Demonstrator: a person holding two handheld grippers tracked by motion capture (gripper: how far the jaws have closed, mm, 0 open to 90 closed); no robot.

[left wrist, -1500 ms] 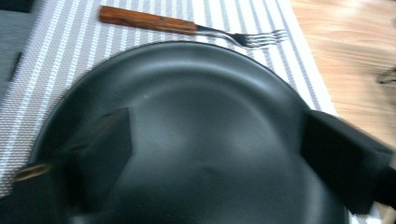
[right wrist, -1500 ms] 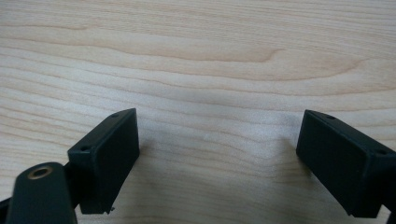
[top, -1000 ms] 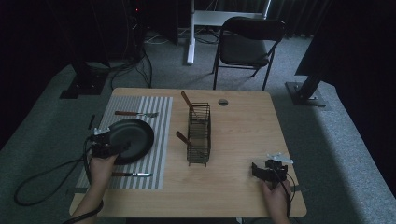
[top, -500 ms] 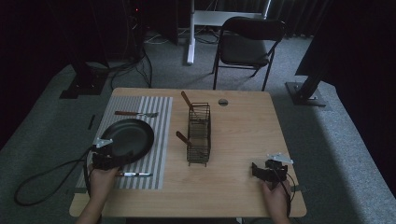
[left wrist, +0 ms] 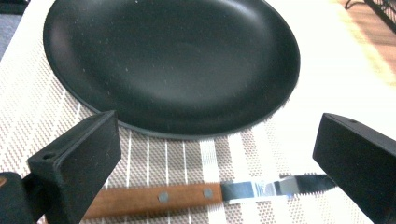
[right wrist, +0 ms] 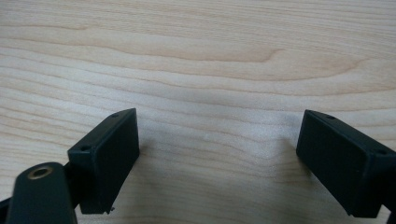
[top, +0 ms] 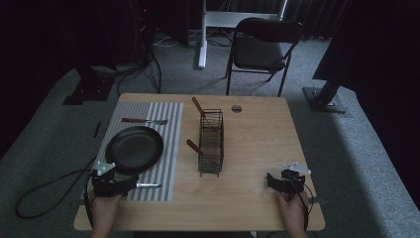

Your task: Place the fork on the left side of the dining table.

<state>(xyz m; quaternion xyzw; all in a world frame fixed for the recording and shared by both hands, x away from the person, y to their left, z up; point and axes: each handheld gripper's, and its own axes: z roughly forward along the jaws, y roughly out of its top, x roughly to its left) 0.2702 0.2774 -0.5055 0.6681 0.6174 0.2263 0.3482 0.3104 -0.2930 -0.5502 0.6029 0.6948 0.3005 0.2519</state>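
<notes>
Standing in wire basket (top: 211, 144): two wooden-handled utensils (top: 198, 106).

Your table (top: 257, 198) is light wood, four-sided. On its left part lies a striped mat (top: 171, 124). A wire rack (top: 211, 144) stands on the bare wood near the middle, its long side running away from you. A small round disc (top: 236, 108) sits at the far edge, just right of the rack. The right half is bare wood grain (right wrist: 196, 56).
</notes>
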